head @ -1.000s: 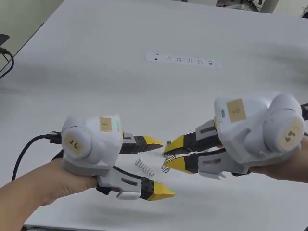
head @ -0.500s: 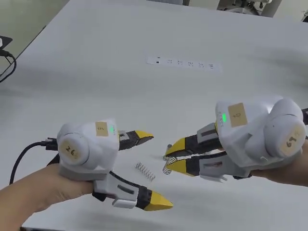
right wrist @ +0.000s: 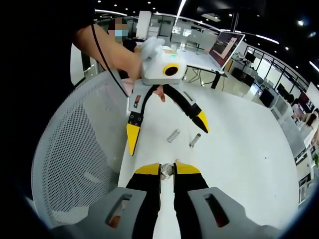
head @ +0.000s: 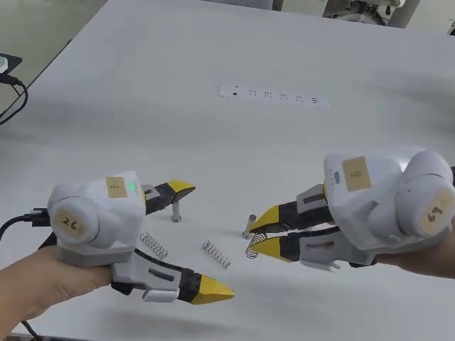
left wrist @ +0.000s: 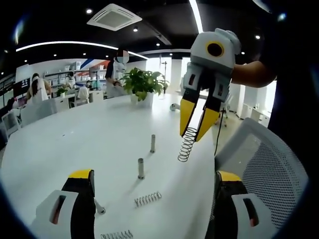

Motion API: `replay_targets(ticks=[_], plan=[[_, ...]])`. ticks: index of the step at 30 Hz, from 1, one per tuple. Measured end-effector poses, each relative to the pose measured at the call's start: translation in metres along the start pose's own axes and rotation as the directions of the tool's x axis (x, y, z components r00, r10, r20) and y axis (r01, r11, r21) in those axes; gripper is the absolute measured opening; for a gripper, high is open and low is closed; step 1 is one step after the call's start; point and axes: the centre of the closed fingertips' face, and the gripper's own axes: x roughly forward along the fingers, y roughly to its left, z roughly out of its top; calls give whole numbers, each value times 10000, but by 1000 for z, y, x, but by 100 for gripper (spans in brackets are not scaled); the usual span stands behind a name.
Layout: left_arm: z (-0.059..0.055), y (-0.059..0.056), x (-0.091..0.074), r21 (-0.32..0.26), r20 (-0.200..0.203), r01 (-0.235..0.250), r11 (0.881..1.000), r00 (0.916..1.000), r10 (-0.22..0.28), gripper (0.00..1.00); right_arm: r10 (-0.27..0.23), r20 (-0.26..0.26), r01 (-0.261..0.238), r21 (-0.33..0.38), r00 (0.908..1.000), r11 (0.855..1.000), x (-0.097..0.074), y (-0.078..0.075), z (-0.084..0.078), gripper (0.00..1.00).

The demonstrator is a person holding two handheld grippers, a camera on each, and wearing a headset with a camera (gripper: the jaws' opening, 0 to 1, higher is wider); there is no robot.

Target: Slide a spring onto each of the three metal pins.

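Yellow-tipped right gripper (head: pixel 252 238) clamped on a spring (left wrist: pixel 187 144), hanging almost upright, lower end just beside the nearest upright pin (head: pixel 248 226), not yet above its top. Probably needs lifting over. Left gripper (left wrist: pixel 154 175) spread wide, holding nothing, farther from that pin

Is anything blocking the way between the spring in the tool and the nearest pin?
No, nothing visible. The spring in the right tool hangs close beside the nearest pin, with just bare table between them.
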Motion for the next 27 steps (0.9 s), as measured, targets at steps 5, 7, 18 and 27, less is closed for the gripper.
replay_targets(ticks=[5, 7, 18, 27], plan=[[-1, 3, -2, -27, -21, -175, 9998, 9998, 175, 98, -74, -40, 74, -50, 10000, 10000, 0, 0, -2, 6], [-4, 3, -3, -35, -75, -231, 9997, 9997, 231, 98, -103, -73, 102, -32, 9999, 9999, -1, -1, -4, 6], [-7, 7, -10, -227, -60, -591, 9980, 9982, 589, 98, -275, -229, 280, 213, 9994, 9994, -7, -3, -15, 6], [-15, 16, -22, -422, -157, -1038, 9937, 9945, 1032, 98, -536, -420, 554, 434, 9977, 9975, -15, -9, -28, 6]])
